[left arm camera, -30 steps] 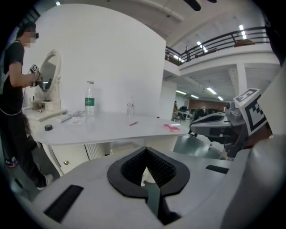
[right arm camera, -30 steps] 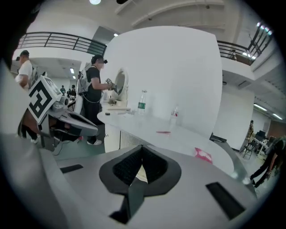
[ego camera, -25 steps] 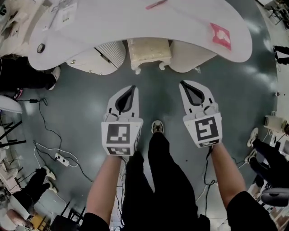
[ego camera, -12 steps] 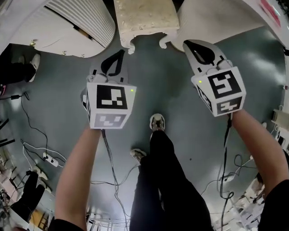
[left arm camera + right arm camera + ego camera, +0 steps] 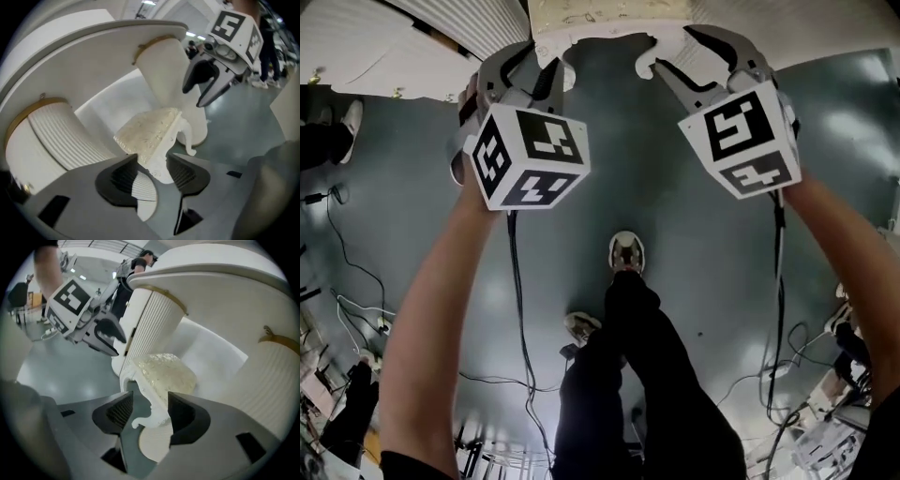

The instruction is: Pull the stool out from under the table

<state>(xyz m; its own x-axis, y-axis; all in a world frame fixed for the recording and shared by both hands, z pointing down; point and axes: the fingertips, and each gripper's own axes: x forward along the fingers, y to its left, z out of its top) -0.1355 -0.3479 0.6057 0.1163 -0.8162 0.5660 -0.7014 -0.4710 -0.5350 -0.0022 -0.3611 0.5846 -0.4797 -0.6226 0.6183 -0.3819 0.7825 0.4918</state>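
A stool with a cream cushion and white curled legs stands under the white table, between its two fluted bases. My left gripper is at the stool's front left corner. In the left gripper view its jaws are opening, with the seat's corner between them. My right gripper is at the front right corner. Its jaws are opening too and stand wide around the curled leg and seat edge. Neither pair of pads visibly presses on the stool.
The fluted table bases flank the stool closely on both sides. Cables trail over the grey floor behind my arms. My shoes stand behind the grippers. Another person's foot is at the left.
Both grippers have moved forward from mid-floor to the stool's front corners, and the head view has dropped closer. Their jaws, shut before, now stand apart around the stool.
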